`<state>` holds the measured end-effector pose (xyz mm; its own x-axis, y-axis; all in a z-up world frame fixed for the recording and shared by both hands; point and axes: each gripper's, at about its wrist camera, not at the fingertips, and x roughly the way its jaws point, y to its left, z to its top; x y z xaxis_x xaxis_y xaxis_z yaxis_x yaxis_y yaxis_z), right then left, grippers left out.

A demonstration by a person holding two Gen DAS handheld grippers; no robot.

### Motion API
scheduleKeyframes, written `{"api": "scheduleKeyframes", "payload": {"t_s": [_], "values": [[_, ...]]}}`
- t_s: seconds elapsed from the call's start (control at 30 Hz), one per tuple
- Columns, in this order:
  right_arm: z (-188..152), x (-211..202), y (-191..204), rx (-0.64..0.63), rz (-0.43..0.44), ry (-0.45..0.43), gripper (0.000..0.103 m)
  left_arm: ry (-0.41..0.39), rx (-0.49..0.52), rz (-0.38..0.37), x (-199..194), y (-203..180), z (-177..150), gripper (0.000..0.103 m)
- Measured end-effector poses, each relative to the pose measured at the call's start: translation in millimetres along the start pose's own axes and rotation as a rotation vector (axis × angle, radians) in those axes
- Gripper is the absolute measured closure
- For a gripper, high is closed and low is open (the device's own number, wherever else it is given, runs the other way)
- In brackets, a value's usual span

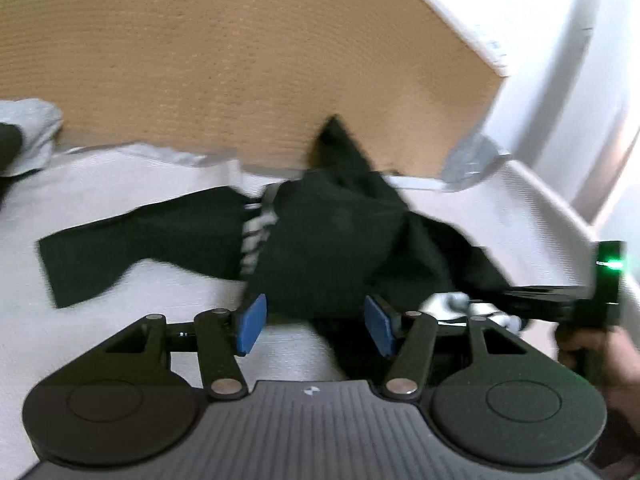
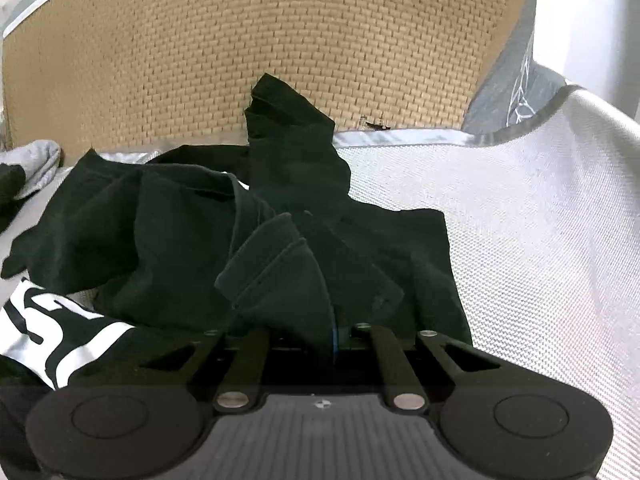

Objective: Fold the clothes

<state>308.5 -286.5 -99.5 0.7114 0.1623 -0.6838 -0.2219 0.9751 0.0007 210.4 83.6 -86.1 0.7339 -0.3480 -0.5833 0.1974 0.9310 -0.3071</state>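
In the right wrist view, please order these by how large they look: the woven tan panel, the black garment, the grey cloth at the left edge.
1. Woven tan panel, filling the upper part of the view.
2. Black garment; it lies nearer the camera, so its real size compared with the panel is unsure.
3. Grey cloth, only partly in view.

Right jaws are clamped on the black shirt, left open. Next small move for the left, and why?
Probably ease the left gripper forward and close on the shirt. Its jaws stand open with black cloth between them, while the right gripper pinches a fold of the crumpled shirt.
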Motion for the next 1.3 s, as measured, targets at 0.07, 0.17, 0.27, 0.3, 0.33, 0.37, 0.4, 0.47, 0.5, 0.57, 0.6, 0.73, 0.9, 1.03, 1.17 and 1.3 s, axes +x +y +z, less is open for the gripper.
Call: {"api": "scheduleKeyframes", "payload": {"t_s": [0.07, 0.17, 0.27, 0.3, 0.33, 0.37, 0.4, 0.47, 0.5, 0.57, 0.6, 0.73, 0.9, 1.03, 1.17, 1.3], "values": [[-0.3, -0.1, 3.2, -0.02, -0.013, -0.004, 0.092, -0.003, 0.004, 0.043, 3.3, 8.9, 2.0, 0.044], [-0.2, -0.5, 3.4, -0.024, -0.012, -0.009, 0.092, -0.008, 0.031, 0.093, 11.3, 18.6, 4.4, 0.037], [0.5, 0.7, 3.0, -0.025, -0.01, -0.01, 0.092, 0.026, 0.101, 0.119, 24.6, 20.2, 7.5, 0.036], [0.3, 0.8, 3.0, -0.026, -0.009, -0.012, 0.092, 0.025, 0.136, 0.118, 27.0, 18.3, 8.3, 0.036], [0.4, 0.2, 3.9, -0.029, -0.009, -0.015, 0.092, 0.021, 0.172, 0.116, 29.1, 15.8, 9.1, 0.035], [0.4, -0.4, 4.8, -0.033, -0.008, -0.018, 0.092, 0.018, 0.208, 0.115, 31.2, 13.3, 9.9, 0.034], [0.5, -0.7, 5.1, -0.035, -0.007, -0.02, 0.092, 0.004, 0.251, 0.12, 34.1, 8.1, 11.7, 0.03], [0.5, -1.2, 5.8, -0.041, -0.005, -0.025, 0.092, -0.024, 0.331, 0.123, 38.5, -3.0, 15.0, 0.02], [0.5, -1.6, 5.4, -0.039, -0.002, -0.027, 0.092, -0.02, 0.359, 0.119, 42.3, -8.2, 17.7, 0.018], [0.4, -2.4, 4.7, -0.036, 0.004, -0.031, 0.092, -0.011, 0.403, 0.116, 50.1, -18.4, 23.4, 0.018], [0.3, -2.7, 4.5, -0.034, 0.007, -0.033, 0.092, -0.009, 0.409, 0.126, 53.7, -20.3, 25.3, 0.018], [-1.2, -3.8, 5.5, -0.037, 0.012, -0.044, 0.092, 0.018, 0.386, 0.147, 65.1, -19.2, 32.7, 0.017], [-0.6, -9.9, 4.9, -0.046, 0.027, -0.076, 0.092, 0.012, 0.309, 0.136, 65.2, 2.1, 40.6, 0.017], [0.8, -8.9, 1.6, -0.036, 0.033, -0.084, 0.092, -0.002, 0.151, 0.077, 60.4, 34.7, 50.6, 0.018], [2.7, -7.6, -0.4, -0.023, 0.028, -0.086, 0.092, -0.051, 0.178, 0.044, 55.1, 31.6, 57.7, 0.015], [2.1, -9.3, -1.9, -0.011, 0.035, -0.085, 0.092, 0.004, 0.22, -0.06, 72.9, 10.5, 67.5, 0.01]]}}
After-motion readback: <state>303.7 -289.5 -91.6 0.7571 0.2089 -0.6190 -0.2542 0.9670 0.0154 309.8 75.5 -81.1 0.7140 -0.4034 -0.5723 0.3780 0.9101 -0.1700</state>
